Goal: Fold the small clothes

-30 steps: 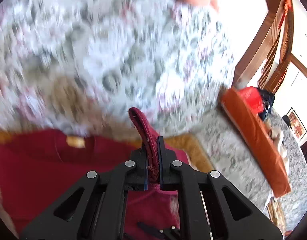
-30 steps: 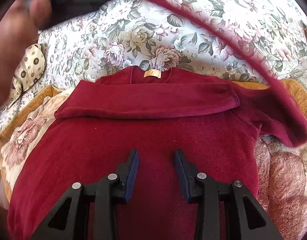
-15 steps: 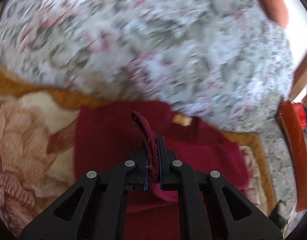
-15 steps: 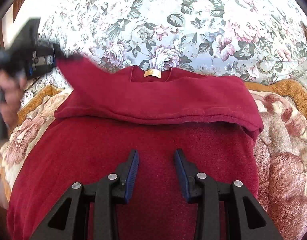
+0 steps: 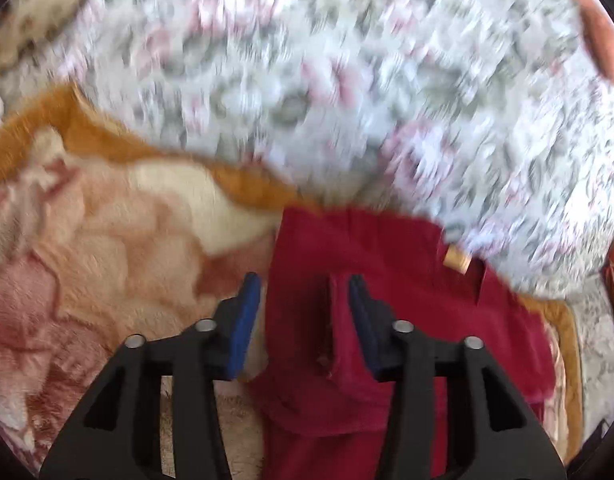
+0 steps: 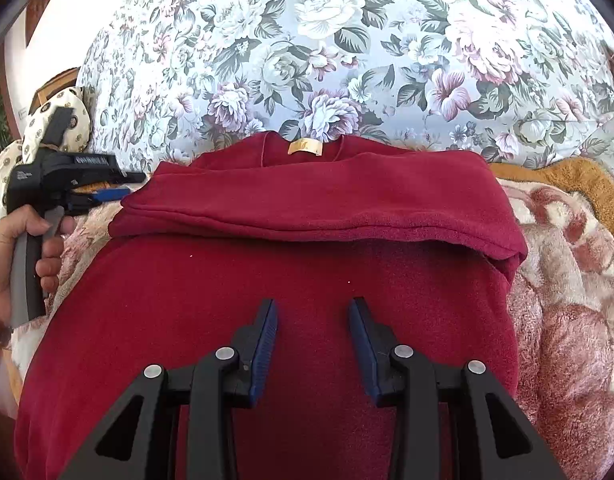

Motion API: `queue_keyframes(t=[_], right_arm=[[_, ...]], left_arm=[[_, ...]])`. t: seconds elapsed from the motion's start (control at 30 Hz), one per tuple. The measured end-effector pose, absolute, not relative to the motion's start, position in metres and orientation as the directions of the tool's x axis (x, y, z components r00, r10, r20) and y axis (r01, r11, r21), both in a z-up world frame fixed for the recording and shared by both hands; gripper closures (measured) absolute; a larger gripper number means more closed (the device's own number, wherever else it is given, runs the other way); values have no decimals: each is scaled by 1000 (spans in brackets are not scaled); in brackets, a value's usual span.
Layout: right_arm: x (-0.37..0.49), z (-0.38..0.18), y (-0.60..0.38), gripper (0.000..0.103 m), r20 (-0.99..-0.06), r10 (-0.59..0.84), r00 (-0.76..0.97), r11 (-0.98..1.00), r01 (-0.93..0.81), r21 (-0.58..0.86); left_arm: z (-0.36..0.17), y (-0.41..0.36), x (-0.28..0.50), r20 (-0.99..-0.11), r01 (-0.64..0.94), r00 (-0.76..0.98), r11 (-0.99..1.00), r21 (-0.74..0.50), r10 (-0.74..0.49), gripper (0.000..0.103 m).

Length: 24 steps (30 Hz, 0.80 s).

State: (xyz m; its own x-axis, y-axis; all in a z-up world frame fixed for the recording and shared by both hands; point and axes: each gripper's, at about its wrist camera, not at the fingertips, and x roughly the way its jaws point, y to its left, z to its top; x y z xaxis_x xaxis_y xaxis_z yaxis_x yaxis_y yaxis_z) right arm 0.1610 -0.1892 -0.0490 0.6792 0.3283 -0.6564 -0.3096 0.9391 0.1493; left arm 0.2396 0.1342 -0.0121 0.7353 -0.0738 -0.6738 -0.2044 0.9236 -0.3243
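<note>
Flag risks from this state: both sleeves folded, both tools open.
1. The sleeve cuff stands between the open left tool fingers; pulling away could drag it and undo the fold.
2. The folded sleeves bulge at the right shoulder; the next fold of the red sweater may come out uneven.

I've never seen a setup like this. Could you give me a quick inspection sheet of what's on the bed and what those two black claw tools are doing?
Surface: plush patterned blanket with an orange border, spread over a floral bedspread.
Job's things: dark red sweater lying flat, tan neck label at the far end; both sleeves folded across the chest.
Clutter: cream patterned cushion at the far left.
Grippers: left gripper open, fingers either side of the sleeve's cuff, not clamping it; right gripper open, above the sweater's lower body, holding nothing.
Cables: nothing seen.
Surroundings: orange object at the edge of the left wrist view, too blurred to name.
</note>
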Motion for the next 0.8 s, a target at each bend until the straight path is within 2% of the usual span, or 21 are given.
queue_keyframes(t=[0.07, 0.1, 0.13, 0.17, 0.23, 0.27, 0.37, 0.43, 0.6, 0.67, 0.7, 0.77, 0.8], right_arm=[[161, -49, -189, 67, -656, 329, 679, 939, -310, 150], [161, -49, -190, 67, -656, 329, 679, 939, -310, 151], [160, -49, -189, 67, -656, 329, 679, 939, -310, 150], [161, -49, -190, 67, -657, 329, 678, 939, -310, 151], [160, -50, -190, 67, -657, 329, 679, 939, -309, 151], [161, -50, -190, 67, -658, 328, 678, 939, -309, 150], [160, -47, -187, 66, -671, 322, 668, 940, -309, 143], [163, -38, -195, 66, -670, 359, 650, 930, -314, 193], [187, 9, -239, 66, -569, 291, 769, 957, -249, 151], [212, 12, -248, 66, -592, 320, 740, 946, -288, 152], [230, 4, -250, 66, -641, 336, 690, 936, -323, 143], [251, -25, -252, 66, -751, 278, 598, 938, -338, 78], [252, -38, -257, 66, -767, 289, 573, 928, -363, 78]], left_arm=[[-10, 114, 242, -648, -107, 750, 942, -318, -133, 60], [-14, 102, 245, -658, -71, 740, 956, -283, -140, 66], [-20, 91, 247, -674, -55, 728, 969, -240, -126, 78], [-28, 85, 249, -693, -50, 712, 976, -213, -115, 84], [-54, 86, 252, -728, -70, 673, 970, -234, -127, 86], [-54, 90, 249, -711, -71, 689, 963, -260, -141, 89], [-55, 100, 247, -694, -71, 696, 944, -322, -185, 89], [-55, 102, 244, -684, -65, 704, 941, -332, -192, 89], [-56, 93, 244, -682, -64, 710, 949, -309, -174, 89], [-57, 97, 245, -675, -60, 713, 943, -329, -190, 89], [-57, 99, 244, -672, -58, 713, 939, -338, -198, 89], [-58, 102, 244, -664, -49, 716, 933, -357, -217, 89], [-58, 103, 244, -661, -47, 716, 930, -363, -222, 89]])
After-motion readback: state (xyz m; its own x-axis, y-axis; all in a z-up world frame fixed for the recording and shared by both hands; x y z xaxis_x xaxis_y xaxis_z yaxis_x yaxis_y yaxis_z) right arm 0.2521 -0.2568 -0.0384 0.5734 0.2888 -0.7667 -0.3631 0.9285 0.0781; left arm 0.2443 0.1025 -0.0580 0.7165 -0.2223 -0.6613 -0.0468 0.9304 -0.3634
